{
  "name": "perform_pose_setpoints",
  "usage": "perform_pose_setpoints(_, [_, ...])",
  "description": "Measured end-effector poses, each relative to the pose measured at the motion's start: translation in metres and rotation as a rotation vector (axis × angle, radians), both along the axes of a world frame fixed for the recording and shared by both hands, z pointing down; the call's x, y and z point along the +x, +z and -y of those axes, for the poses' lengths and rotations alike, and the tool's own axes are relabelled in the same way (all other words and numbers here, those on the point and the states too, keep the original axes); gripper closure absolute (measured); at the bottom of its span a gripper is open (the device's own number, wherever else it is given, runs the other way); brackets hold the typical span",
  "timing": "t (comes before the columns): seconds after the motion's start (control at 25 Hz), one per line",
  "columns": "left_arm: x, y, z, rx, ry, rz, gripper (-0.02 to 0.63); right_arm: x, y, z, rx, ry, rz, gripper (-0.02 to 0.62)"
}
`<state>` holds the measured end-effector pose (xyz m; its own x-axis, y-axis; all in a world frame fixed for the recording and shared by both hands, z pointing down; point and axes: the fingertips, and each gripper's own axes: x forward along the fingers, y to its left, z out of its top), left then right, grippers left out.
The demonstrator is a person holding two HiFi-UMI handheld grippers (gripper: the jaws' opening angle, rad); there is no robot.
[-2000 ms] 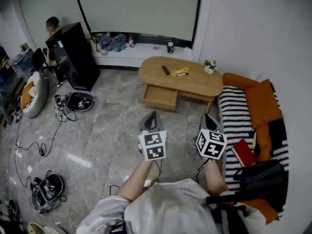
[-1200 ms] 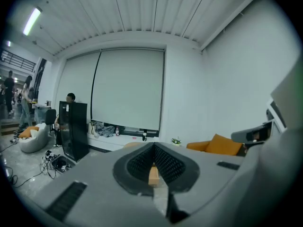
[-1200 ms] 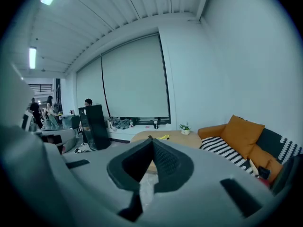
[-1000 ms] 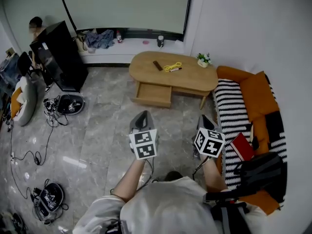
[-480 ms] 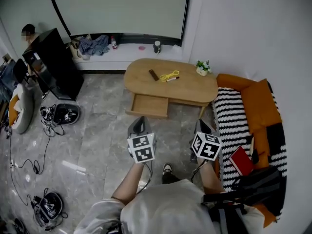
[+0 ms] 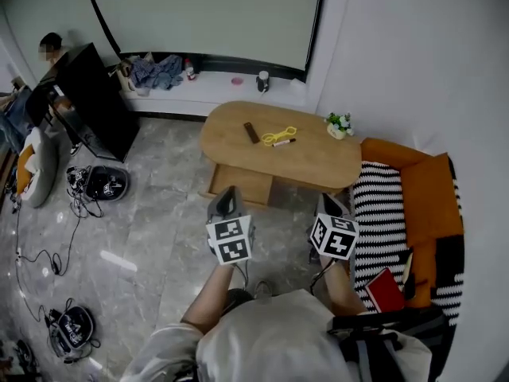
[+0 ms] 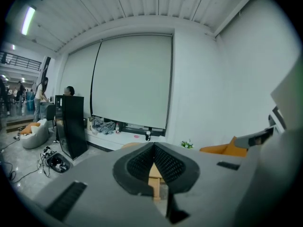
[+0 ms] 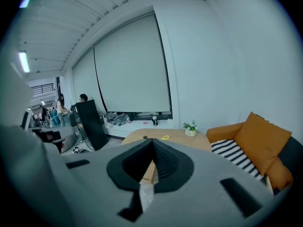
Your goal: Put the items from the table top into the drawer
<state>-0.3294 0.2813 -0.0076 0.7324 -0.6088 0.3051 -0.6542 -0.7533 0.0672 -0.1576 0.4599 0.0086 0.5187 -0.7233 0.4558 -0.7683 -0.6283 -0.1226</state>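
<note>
Wooden and oval, the table (image 6: 318, 159) stands ahead of us in the head view, with its drawer (image 6: 241, 183) already pulled open on the near side. Three items lie together on the top: a dark bar (image 6: 251, 133), a yellow cord (image 6: 277, 136) and a pen (image 6: 285, 142). A potted plant (image 6: 339, 124) sits at the right end. We judge the task barely begun: the drawer is open, but none of the three items is in it, so all the picking and placing is left. The bar's long axis runs away from us, tipped a little to the left at its far end. The pen lies across that, roughly left to right. The cord is a loose tangle with no clear direction. Our left gripper (image 6: 228, 200) and right gripper (image 6: 332, 205) hover short of the table, well apart from the items.

From the left gripper view, the left gripper (image 7: 153, 148) has its pads pressed together with nothing between them. Only a strip of the wood shows past them.

From the right gripper view, the right gripper (image 8: 152, 143) is likewise closed and empty. Beyond it we see the tabletop with the bar, the cord and the plant, and an orange sofa (image 8: 258, 136) to the right.
</note>
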Motion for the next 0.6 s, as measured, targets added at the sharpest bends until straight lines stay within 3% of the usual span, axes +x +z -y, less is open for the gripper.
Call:
perform_pose_setpoints(0.36, [0.042, 0.013, 0.034, 0.001, -0.008, 0.046, 0.600, 0.050, 0.020, 0.034, -0.014, 0.009, 0.041, 0.603])
perform_pose_setpoints(0.6, [0.081, 0.018, 0.086, -0.005, -0.011, 0.027, 0.600, 0.089, 0.022, 0.085, -0.016, 0.010, 0.034, 0.603])
